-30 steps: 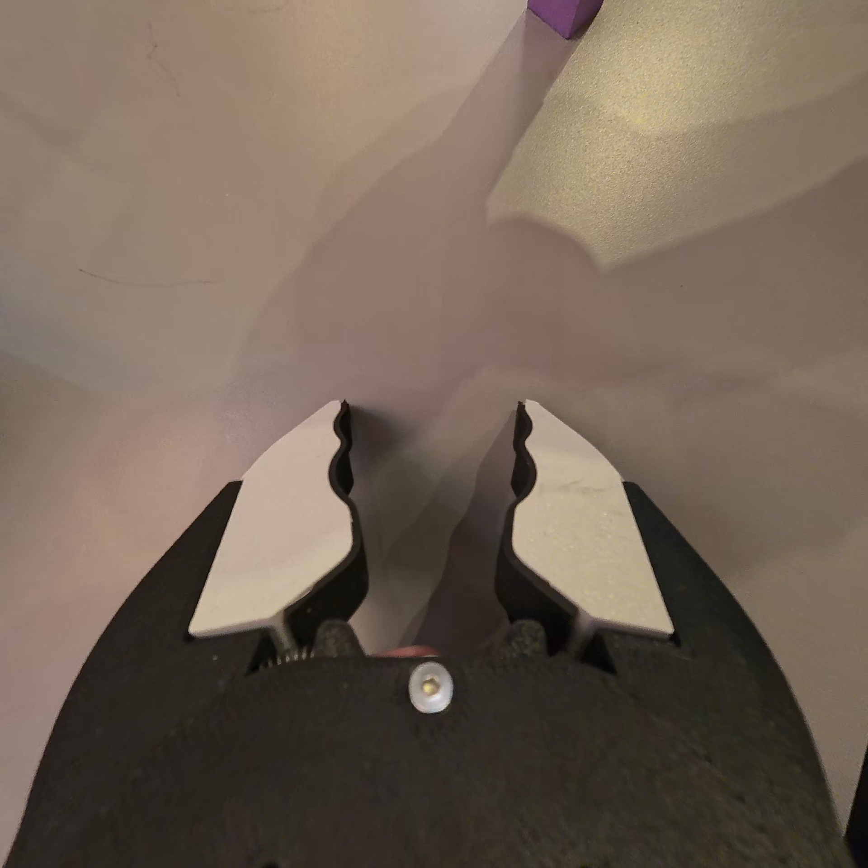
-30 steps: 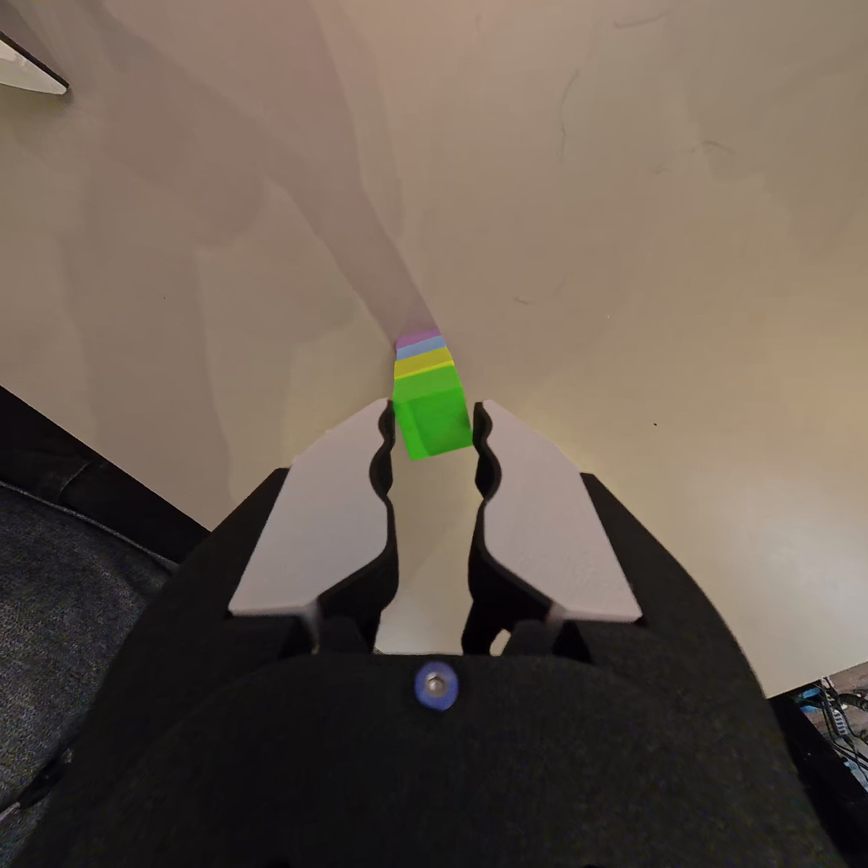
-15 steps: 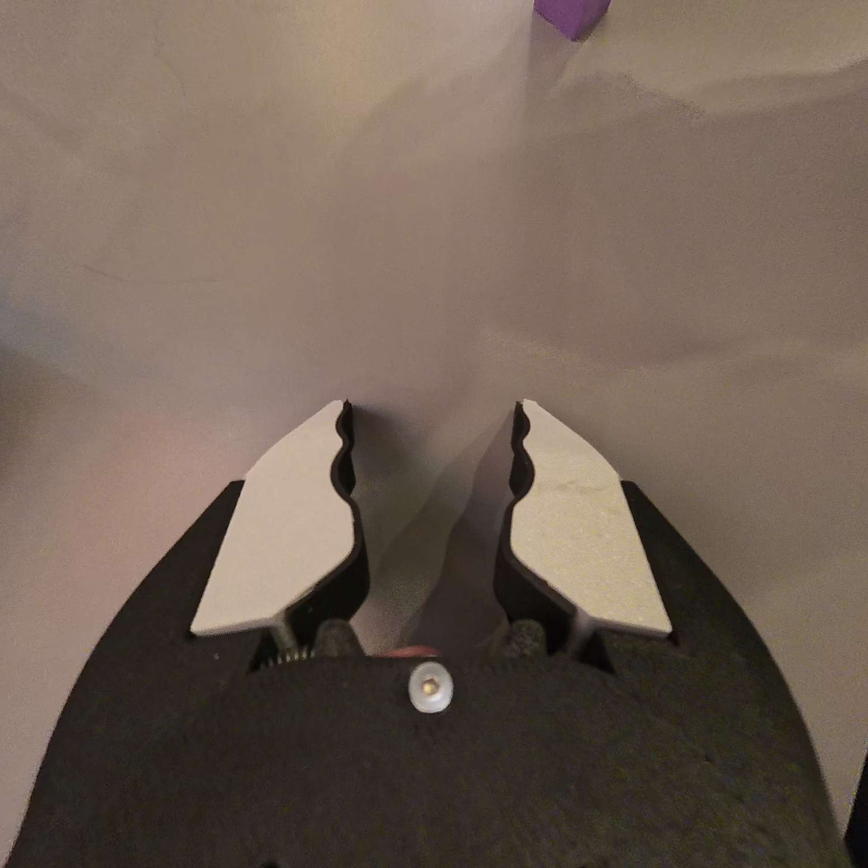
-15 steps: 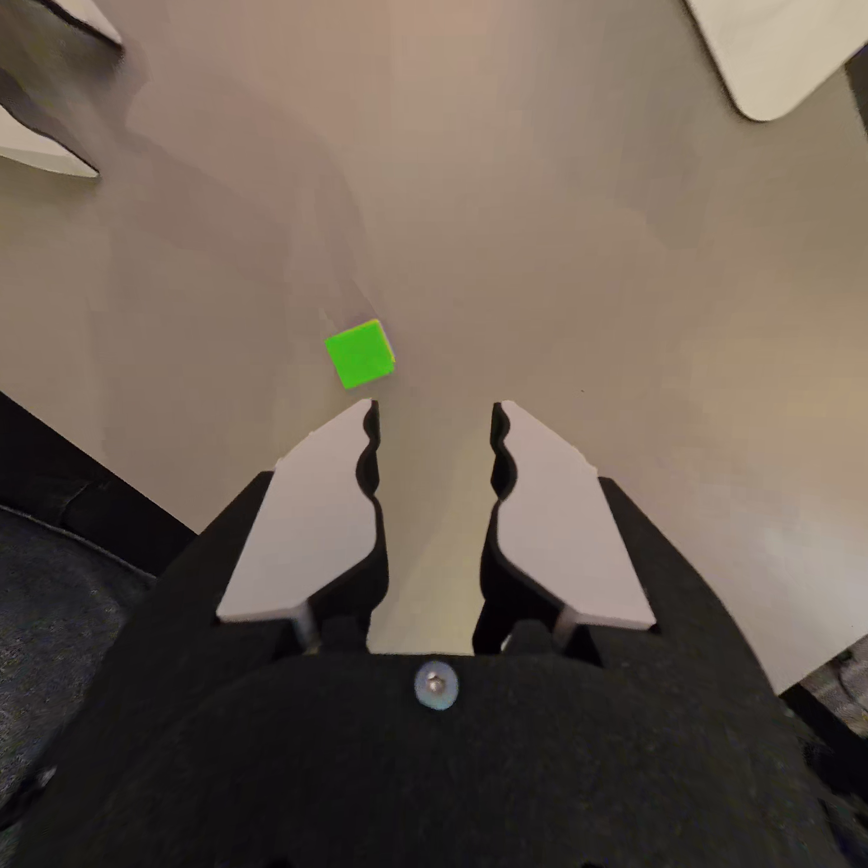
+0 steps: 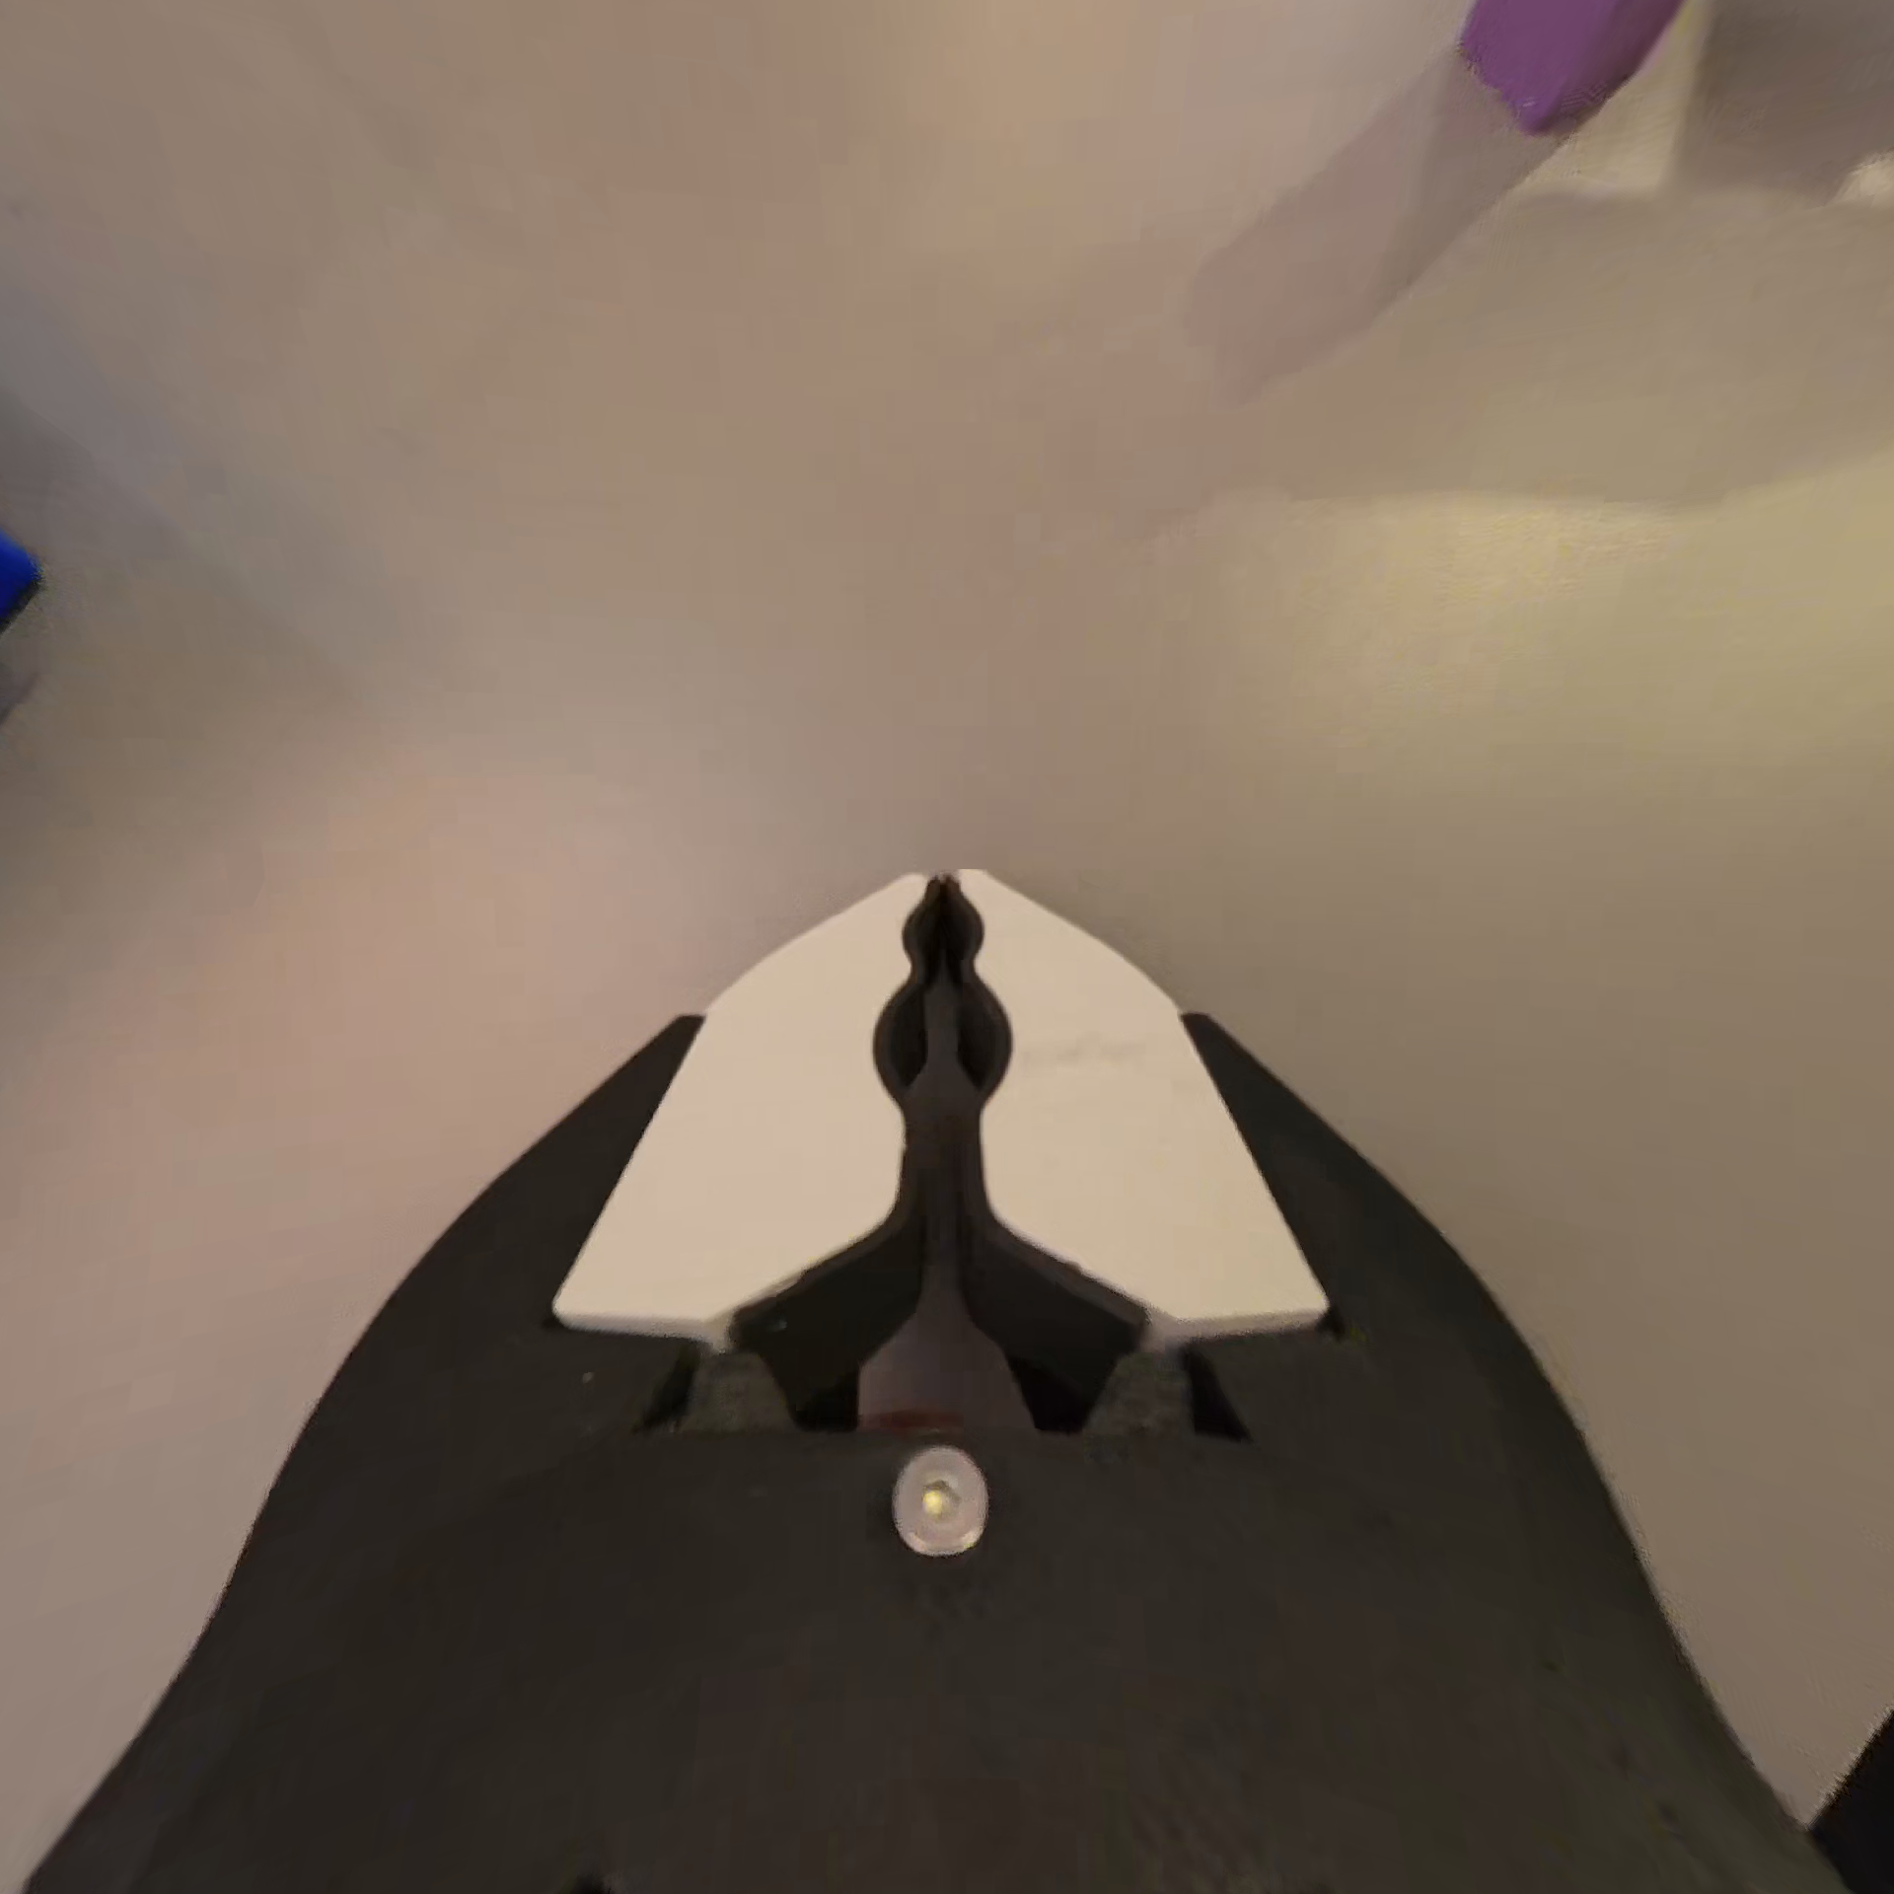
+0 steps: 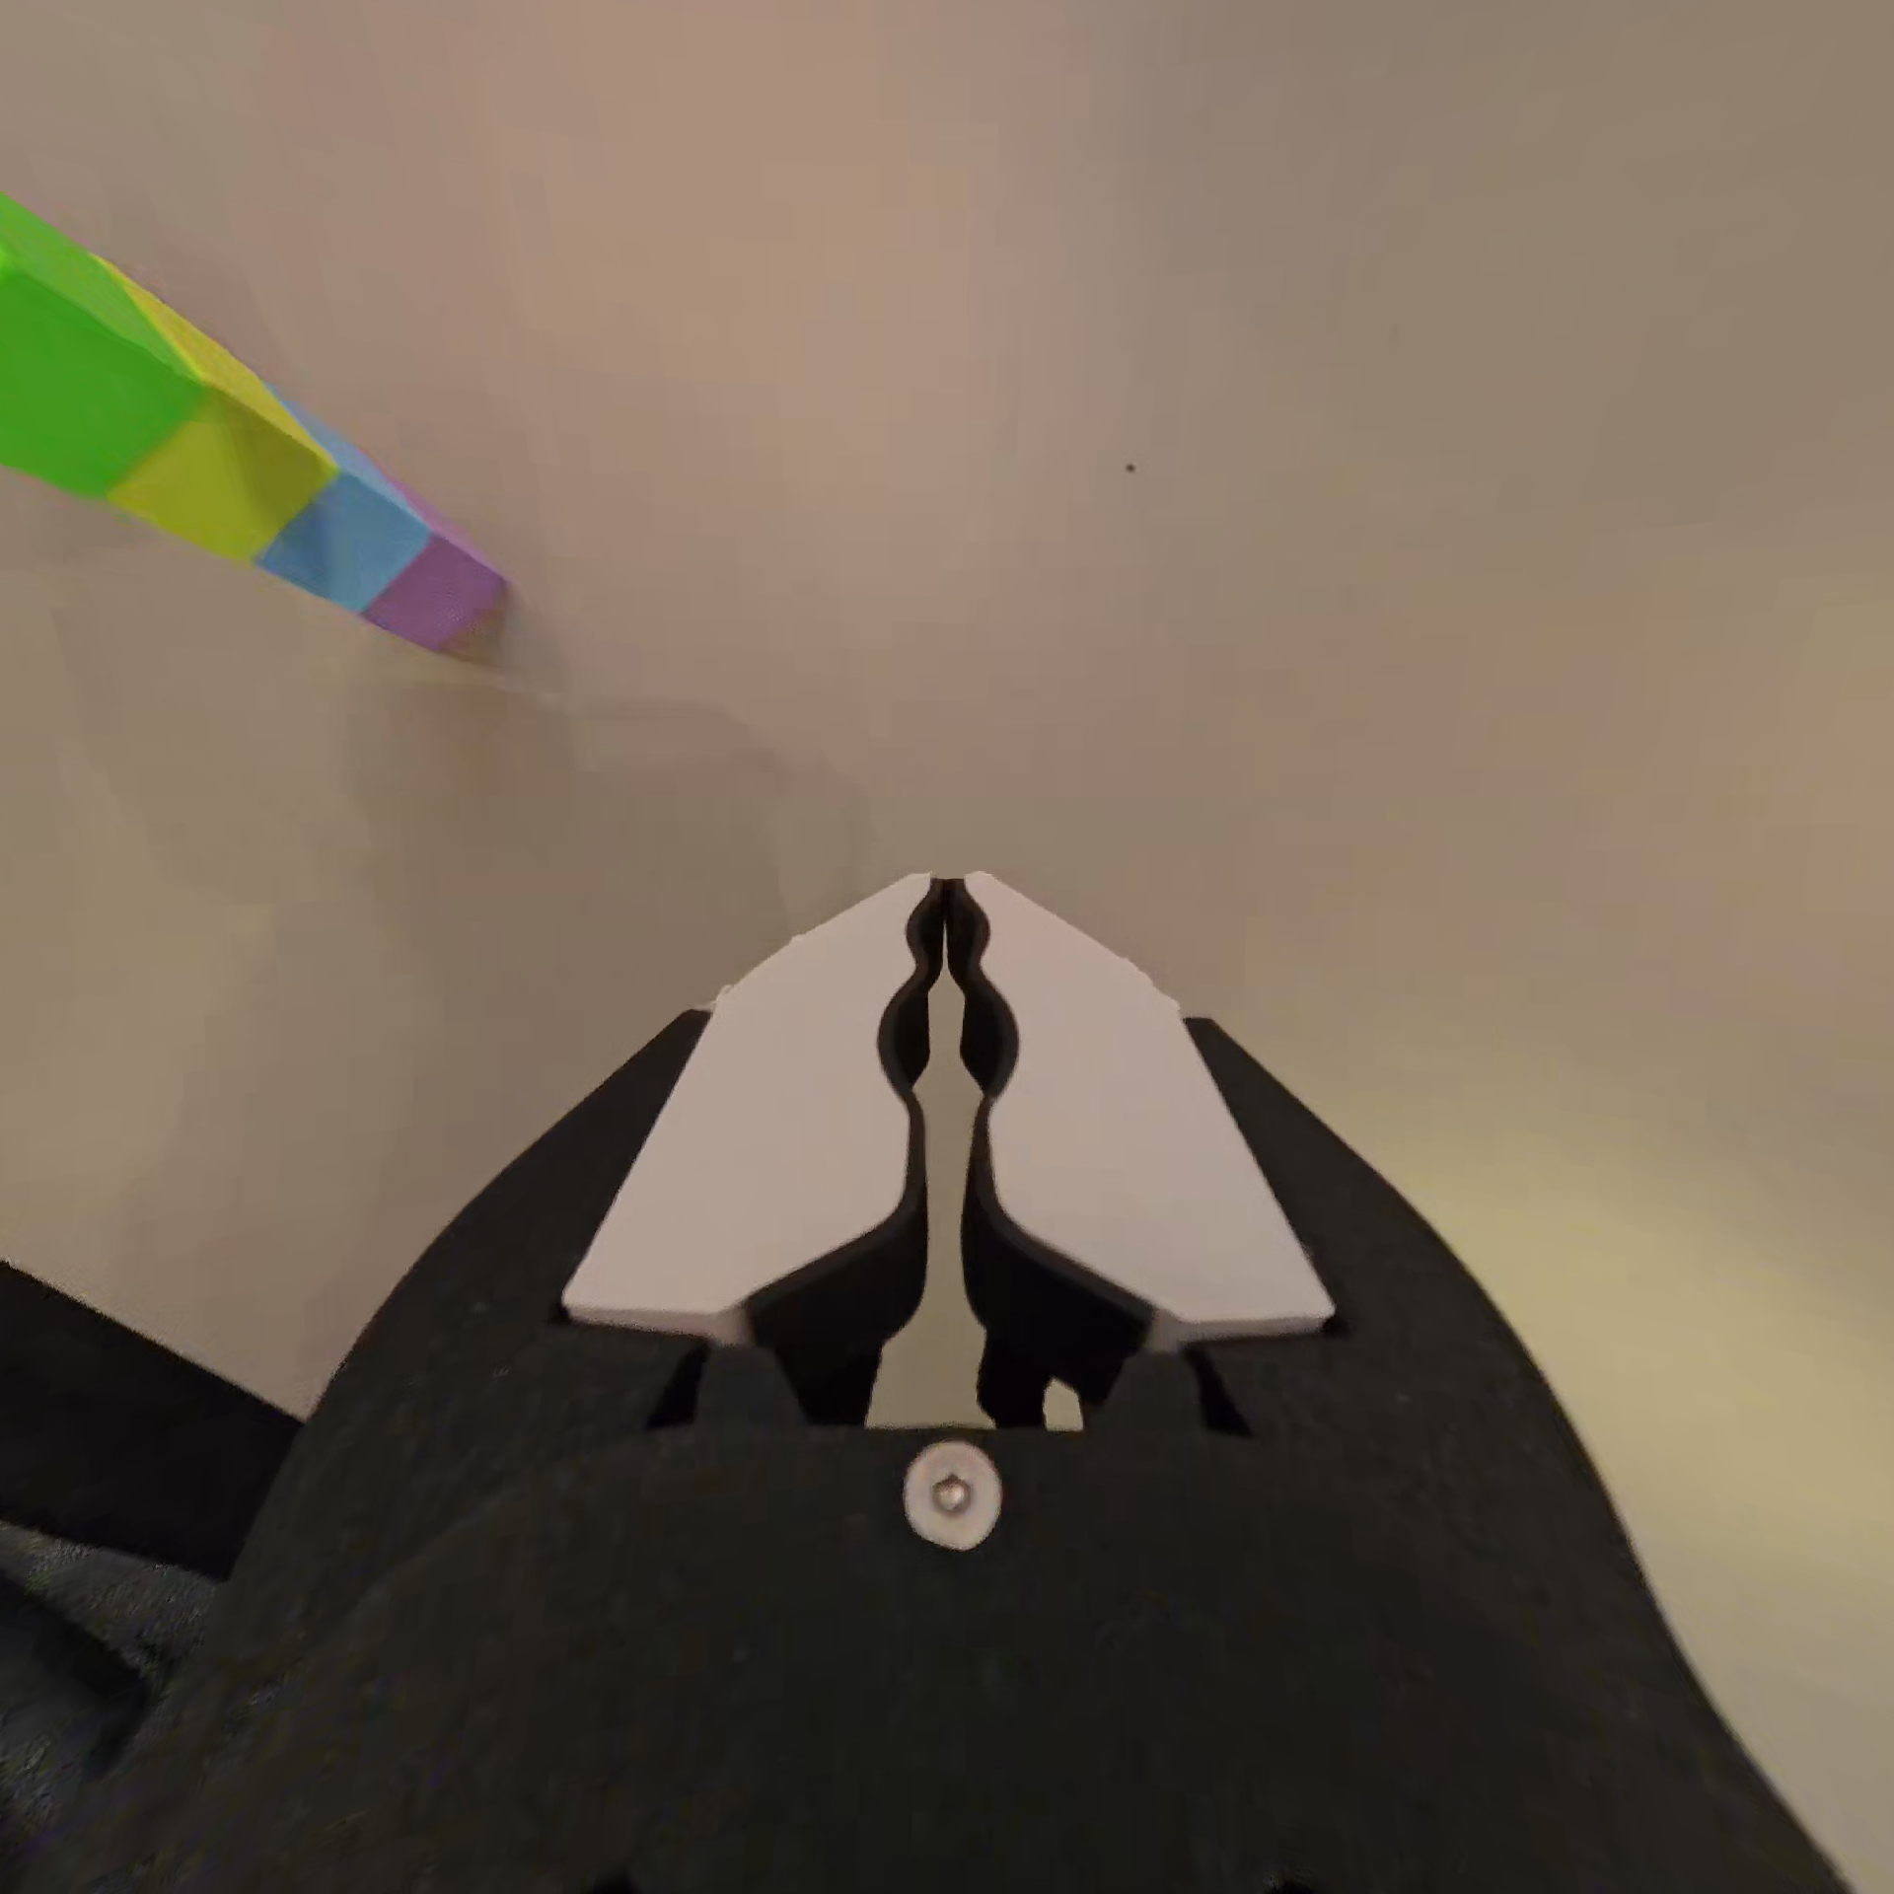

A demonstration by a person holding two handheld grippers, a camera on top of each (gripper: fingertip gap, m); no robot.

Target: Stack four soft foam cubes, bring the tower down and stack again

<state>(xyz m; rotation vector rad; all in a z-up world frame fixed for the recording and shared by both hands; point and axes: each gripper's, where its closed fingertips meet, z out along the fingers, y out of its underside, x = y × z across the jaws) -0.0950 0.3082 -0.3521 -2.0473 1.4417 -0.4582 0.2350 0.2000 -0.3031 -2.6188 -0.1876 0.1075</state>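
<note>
While both hand-held grippers sit with nothing in them, the tower of four foam cubes [image 6: 236,451] stands complete on the pale counter [image 6: 1230,512]. From the right wrist view it shows off to the left: a purple cube [image 6: 436,594] rests on the counter, a light blue cube [image 6: 343,548] on it, a yellow cube [image 6: 220,492] next, and a green cube [image 6: 82,389] on top, partly cut by the picture's edge. Its faces line up fairly evenly, and the lean looks like wide-angle distortion, not a real tilt.

On the right hand-held gripper [image 6: 943,881] the two white fingertips meet at the front on bare air, well apart from the tower. So too on the left hand-held gripper [image 5: 941,879], which is pinched together with nothing between the pads. In the left wrist view only a purple block [image 5: 1548,51] shows at the top right edge, probably the tower's base, and a small blue thing [image 5: 15,594] at the left edge is too cropped to identify.

By my reading, the first stacking is done. What remains is bringing the tower down and then rebuilding it, cube by cube. Neither step looks begun, since all four cubes sit in place and neither hand-held gripper touches them. Being soft foam, the cubes should tumble harmlessly, though they may scatter across the counter and need gathering.
</note>
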